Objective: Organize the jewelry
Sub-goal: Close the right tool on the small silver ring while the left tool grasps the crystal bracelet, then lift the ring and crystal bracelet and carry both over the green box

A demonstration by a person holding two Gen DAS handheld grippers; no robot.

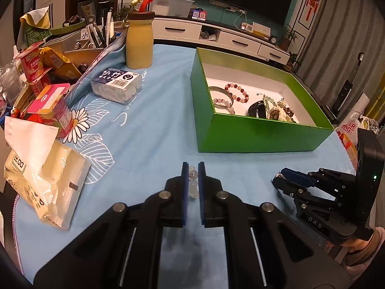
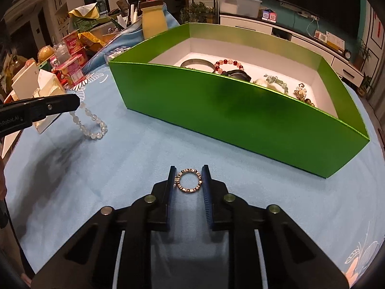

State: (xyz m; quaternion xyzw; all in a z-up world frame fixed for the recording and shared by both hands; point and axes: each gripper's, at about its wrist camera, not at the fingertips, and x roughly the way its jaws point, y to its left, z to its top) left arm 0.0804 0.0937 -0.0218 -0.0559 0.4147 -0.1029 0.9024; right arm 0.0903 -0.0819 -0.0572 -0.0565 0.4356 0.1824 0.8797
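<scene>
In front of the green box (image 2: 240,110), our left gripper (image 1: 193,171) grips the clear bead bracelet (image 2: 92,122) and our right gripper (image 2: 188,177) closes on the stone ring (image 2: 188,180), so both can go inside.

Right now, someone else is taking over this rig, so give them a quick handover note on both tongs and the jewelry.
Left tongs: shut on the clear glass-bead bracelet, which hangs from them above the light blue tablecloth.
Right tongs: shut around the small gold studded ring, low on the cloth.
Done: several bracelets and a bangle already lie in the open green cardboard box.
Left: carry the bracelet and the ring into the box.
</scene>
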